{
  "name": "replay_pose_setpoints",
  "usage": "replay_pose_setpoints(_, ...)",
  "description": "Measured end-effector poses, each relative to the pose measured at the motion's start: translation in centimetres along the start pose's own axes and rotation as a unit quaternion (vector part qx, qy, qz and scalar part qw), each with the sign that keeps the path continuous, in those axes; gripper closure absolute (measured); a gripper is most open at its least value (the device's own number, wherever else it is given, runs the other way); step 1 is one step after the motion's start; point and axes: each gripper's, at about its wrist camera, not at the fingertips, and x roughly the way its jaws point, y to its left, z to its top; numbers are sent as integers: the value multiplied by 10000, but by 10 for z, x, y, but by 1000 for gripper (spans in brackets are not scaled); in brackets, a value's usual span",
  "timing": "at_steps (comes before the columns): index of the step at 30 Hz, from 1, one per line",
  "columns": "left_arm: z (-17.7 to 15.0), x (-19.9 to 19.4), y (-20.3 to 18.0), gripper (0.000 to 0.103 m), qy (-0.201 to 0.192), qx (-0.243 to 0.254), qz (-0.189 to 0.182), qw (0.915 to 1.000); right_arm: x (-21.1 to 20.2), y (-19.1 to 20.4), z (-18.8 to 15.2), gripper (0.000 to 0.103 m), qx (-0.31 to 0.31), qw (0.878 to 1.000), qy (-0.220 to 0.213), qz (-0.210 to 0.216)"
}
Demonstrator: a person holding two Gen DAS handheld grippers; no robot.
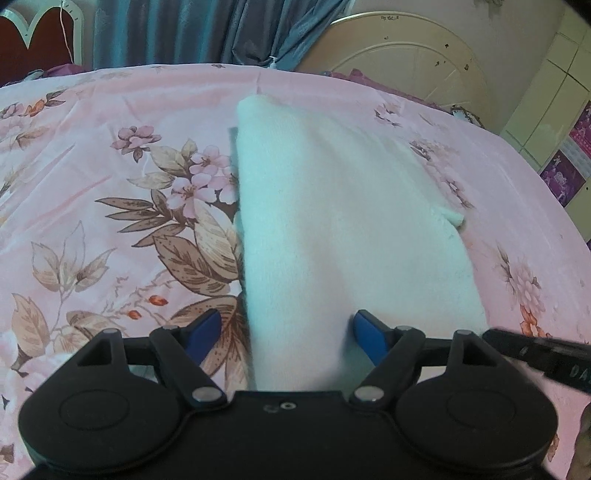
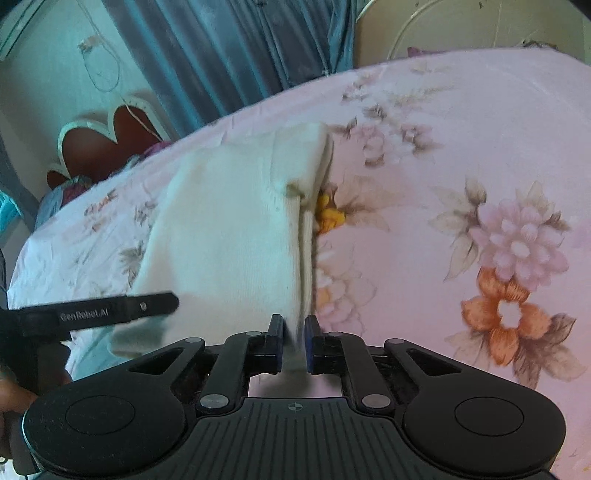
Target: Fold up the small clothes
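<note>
A small white knitted garment (image 1: 332,221) lies folded lengthways on a pink floral bedsheet (image 1: 92,184). My left gripper (image 1: 288,332) is open, its blue pads wide apart over the garment's near end. In the right wrist view the same garment (image 2: 229,229) runs away from me, and my right gripper (image 2: 294,339) is shut on its near right edge, with the white cloth pinched between the pads. The left gripper's black finger (image 2: 110,312) shows at the left of that view, over the garment's near left part.
The bed fills both views. A blue curtain (image 1: 207,33) hangs behind it, a cream round headboard (image 1: 406,59) stands at the back right, and a dark red heart-shaped chair back (image 2: 110,147) is at the far left. A tiled wall (image 1: 546,103) is on the right.
</note>
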Motion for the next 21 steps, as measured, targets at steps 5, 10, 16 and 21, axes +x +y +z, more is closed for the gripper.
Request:
replay_pose_setpoints(5, 11, -7, 0, 27, -136, -49, 69, 9999, -7, 1, 27, 93, -90, 9992, -382, -80)
replay_pose_setpoints(10, 36, -9, -5, 26, -317, 85, -6, 9995, 6, 4, 60, 93, -114, 9981, -581, -196)
replay_pose_setpoints(16, 78, 2, -9, 25, -545, 136, -47, 9984, 36, 9, 94, 93, -139, 9974, -655, -249)
replay_pose_setpoints(21, 108, 23, -11, 25, -678, 157, 31, 9976, 69, 15, 115, 93, -108, 9973, -597, -413)
